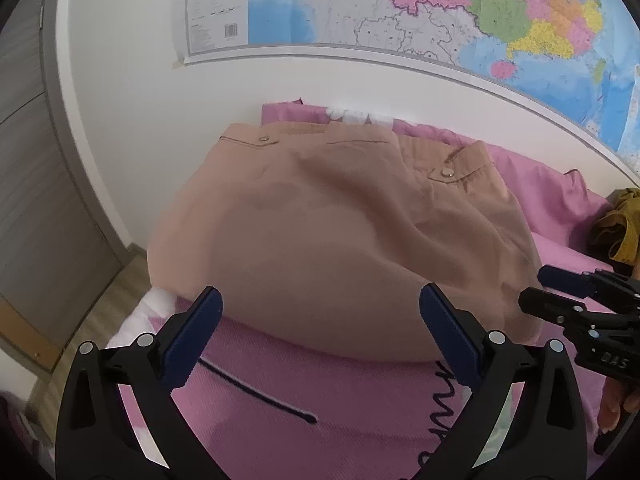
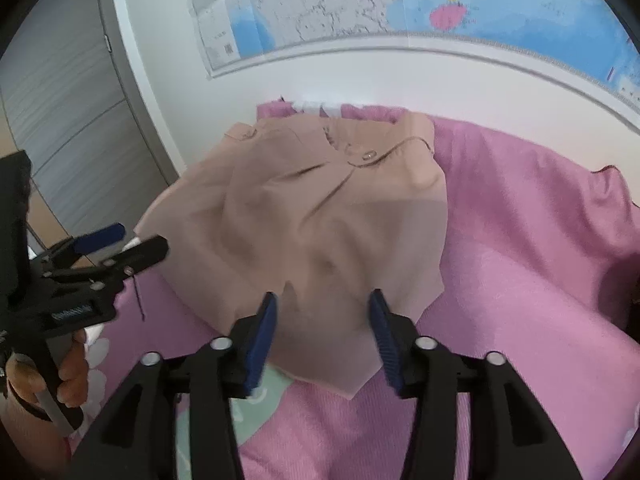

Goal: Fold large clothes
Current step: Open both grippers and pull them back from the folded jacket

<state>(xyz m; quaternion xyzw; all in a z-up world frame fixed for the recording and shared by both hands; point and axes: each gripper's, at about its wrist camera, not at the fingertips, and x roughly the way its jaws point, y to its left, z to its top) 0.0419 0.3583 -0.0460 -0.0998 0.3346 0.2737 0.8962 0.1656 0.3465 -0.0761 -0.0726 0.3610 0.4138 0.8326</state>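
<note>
Tan garment (image 1: 320, 232) lies folded in a rounded heap on pink bedspread (image 1: 280, 400), far edge near white wall below map (image 1: 440, 8). Two metal buttons show along its top. Left gripper (image 1: 320, 320): jaws spread wide, nothing between pads, held just short of garment's near edge. Right gripper (image 2: 322, 320): jaws partly apart over near hem; cloth seen between pads, pads not pressing it. Yellow cloth (image 1: 616, 224) at right edge. Hand (image 2: 72, 376) holds left gripper's handle.

My folded garment (image 1: 328, 232) lies mid-frame on the blanket (image 1: 304, 392), the map (image 1: 440, 12) above it, another cloth (image 1: 616, 228) at right.
</note>
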